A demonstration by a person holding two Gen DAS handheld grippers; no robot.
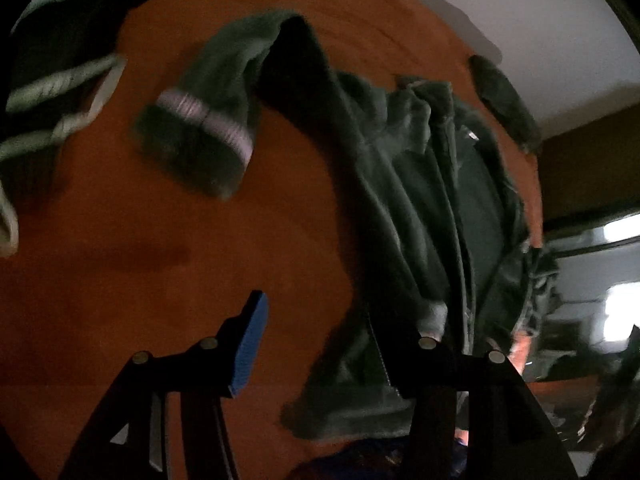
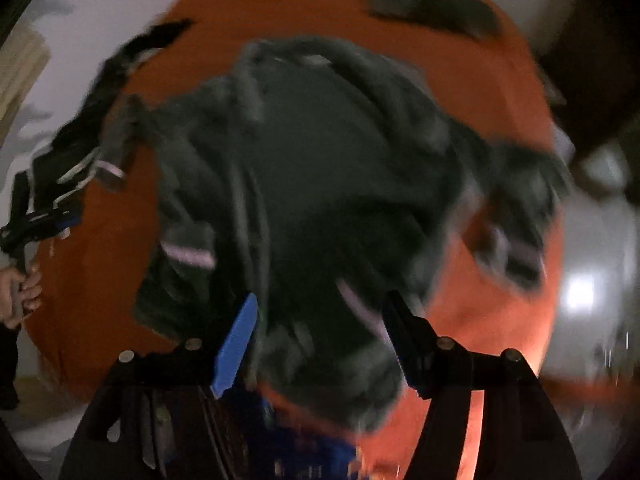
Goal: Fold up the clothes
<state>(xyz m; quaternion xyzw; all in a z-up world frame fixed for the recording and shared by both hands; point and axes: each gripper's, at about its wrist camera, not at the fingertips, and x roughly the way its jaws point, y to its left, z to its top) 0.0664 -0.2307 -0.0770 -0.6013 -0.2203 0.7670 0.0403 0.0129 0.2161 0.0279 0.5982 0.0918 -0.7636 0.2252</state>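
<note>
A dark green sweatshirt (image 1: 432,184) lies crumpled on the orange cloth (image 1: 140,280). One sleeve, with a white-striped cuff (image 1: 200,128), stretches out to the left. My left gripper (image 1: 340,340) hovers above the garment's near edge, open, with nothing between its jaws. In the blurred right wrist view the same sweatshirt (image 2: 328,168) fills the middle. My right gripper (image 2: 320,340) hangs over it, open and holding nothing; its blue pad (image 2: 236,348) stands clear of the fabric. The left gripper (image 2: 40,220) shows at that view's left edge, in a hand (image 2: 20,292).
A second dark garment with pale stripes (image 1: 60,80) lies at the cloth's far left. A small dark folded piece (image 1: 504,100) sits near the far right edge, also visible as a folded piece (image 2: 432,4). The orange cloth's edge borders pale floor (image 2: 100,20).
</note>
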